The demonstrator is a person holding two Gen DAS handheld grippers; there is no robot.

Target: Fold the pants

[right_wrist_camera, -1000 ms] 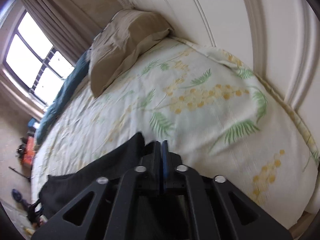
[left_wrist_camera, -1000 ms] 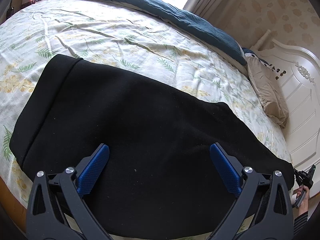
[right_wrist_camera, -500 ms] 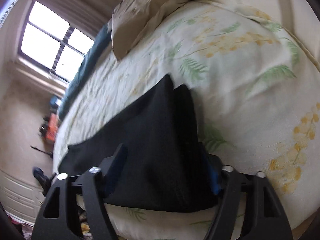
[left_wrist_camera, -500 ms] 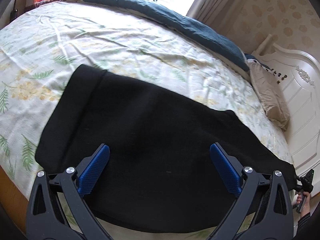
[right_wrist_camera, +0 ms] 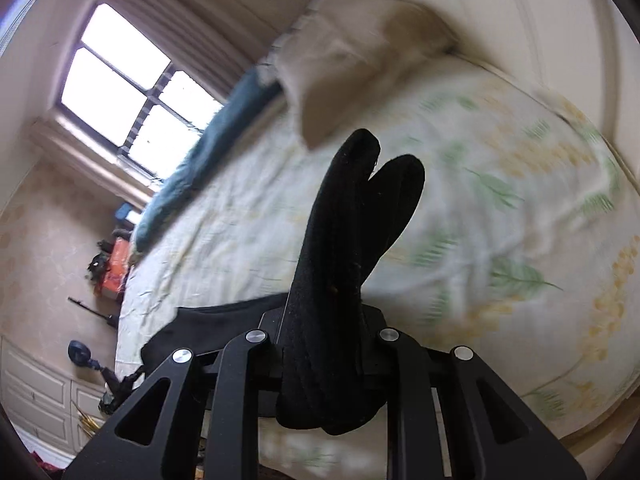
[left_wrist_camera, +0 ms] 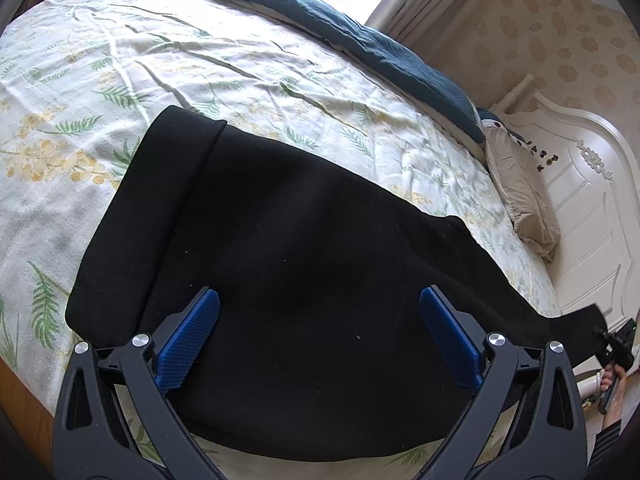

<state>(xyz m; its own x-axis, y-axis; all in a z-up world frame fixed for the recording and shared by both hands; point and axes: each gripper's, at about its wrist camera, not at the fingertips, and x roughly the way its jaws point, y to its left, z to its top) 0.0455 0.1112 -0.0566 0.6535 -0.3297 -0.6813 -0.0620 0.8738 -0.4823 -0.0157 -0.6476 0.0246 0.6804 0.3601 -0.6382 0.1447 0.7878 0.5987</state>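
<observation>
Floral bed carries black pants; right gripper, closing, now pinches the raised leg ends for folding, while left gripper gapes.

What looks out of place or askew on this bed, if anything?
Nothing is spilled or damaged. The black pants lie slanted across the floral sheet, one end bunched between the right gripper as its jaws are closing.

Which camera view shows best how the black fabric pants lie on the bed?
The left wrist view: the black fabric pants spread flat across the floral bedsheet, almost whole. The right wrist view shows only a bunched end between the closing jaws of the right gripper.
</observation>
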